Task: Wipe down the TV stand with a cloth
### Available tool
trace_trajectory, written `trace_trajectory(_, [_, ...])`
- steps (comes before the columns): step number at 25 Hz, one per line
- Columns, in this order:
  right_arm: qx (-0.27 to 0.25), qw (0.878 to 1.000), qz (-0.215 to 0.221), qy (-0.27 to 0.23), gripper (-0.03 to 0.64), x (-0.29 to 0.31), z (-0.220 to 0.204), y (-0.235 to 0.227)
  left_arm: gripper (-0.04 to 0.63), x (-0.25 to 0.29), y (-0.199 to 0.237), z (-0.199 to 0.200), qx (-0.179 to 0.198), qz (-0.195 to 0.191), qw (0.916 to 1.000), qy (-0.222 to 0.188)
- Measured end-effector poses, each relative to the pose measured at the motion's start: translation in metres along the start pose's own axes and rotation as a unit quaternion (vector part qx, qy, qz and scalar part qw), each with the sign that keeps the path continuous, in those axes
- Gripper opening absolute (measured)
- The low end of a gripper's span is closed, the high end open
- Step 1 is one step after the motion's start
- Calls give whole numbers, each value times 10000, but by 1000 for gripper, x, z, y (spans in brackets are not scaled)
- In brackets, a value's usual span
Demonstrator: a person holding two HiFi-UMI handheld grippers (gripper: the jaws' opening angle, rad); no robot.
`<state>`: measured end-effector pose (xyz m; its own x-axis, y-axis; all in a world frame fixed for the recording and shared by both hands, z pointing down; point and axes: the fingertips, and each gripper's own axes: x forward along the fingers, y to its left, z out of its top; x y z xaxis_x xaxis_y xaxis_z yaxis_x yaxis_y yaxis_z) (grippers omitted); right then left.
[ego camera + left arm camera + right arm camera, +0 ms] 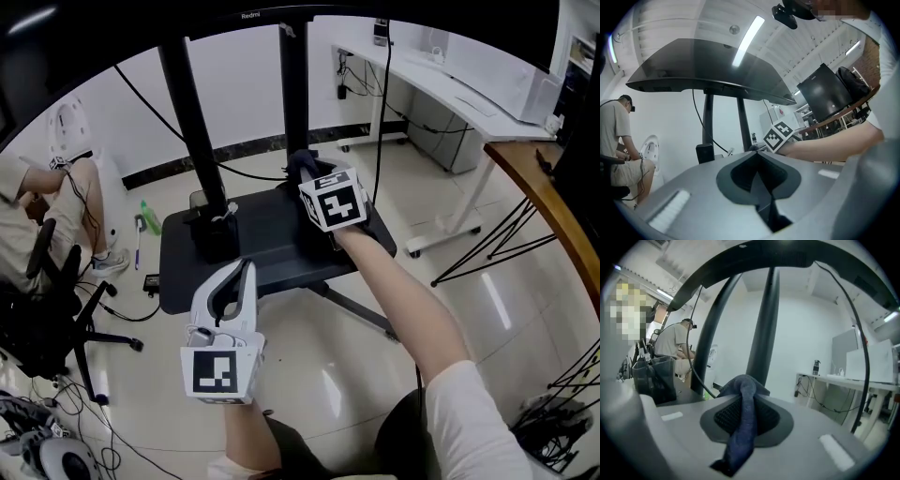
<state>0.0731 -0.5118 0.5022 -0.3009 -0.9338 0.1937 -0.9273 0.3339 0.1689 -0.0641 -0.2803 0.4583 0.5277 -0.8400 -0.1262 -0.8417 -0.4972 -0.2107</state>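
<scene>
We judge the wiping to be under way on the TV stand (272, 246). Its flat black base lies on the floor below the two upright poles, and the work sits at the far part of that base, near the right-hand pole.

The right gripper (305, 178) reaches over the base with its jaws clamped on the blue cloth (743, 418), which bunches at the tips and trails back between them. The left gripper (244, 277) hangs back at the near edge of the base, its jaws pressed together on nothing.

Next, we think the cloth needs pressing flat and drawing across the bare surface.

A dark box (655, 376) stands on the base by the left pole. We cannot tell what it holds.
</scene>
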Motion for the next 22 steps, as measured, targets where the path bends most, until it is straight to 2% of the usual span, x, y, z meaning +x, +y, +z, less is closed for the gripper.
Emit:
trace_trajectory(2, [18, 10000, 65, 18, 57, -8, 2, 14, 66, -5, 0, 0, 7, -56, 10000, 7])
trace_trajectory(5, [-10, 9966, 255, -777, 57, -64, 39, 40, 66, -8, 2, 3, 60, -48, 9999, 78])
trace_trajectory(8, [4, 9827, 703, -1713, 57, -159, 63, 75, 66, 3, 7, 10, 162, 161, 9995, 206])
trace_trajectory(11, [-34, 9661, 1388, -2178, 55, -208, 49, 129, 67, -1, 38, 1, 251, 662, 9960, 548])
trace_trajectory(12, [-38, 9648, 1602, -2086, 55, -207, 37, 145, 67, -1, 51, -4, 295, 821, 9944, 601])
trace_trajectory(14, [-30, 9697, 1912, -1522, 57, -191, 8, 173, 66, -3, 76, -12, 320, 1104, 9923, 452])
trace_trajectory(16, [33, 9703, 2082, -1232, 55, -170, 0, 199, 66, -10, 100, -9, 271, 1380, 9899, -184])
trace_trajectory(18, [143, 9612, 2229, -1616, 55, -148, 20, 226, 67, -22, 121, -6, 264, 1577, 9857, -529])
trace_trajectory(20, [249, 9485, 2293, -2172, 54, -117, 50, 252, 66, -35, 137, -10, 316, 1712, 9835, -483])
trace_trajectory(22, [396, 9543, 2211, -1972, 54, -73, 64, 273, 67, -47, 149, -18, 339, 1817, 9825, -246])
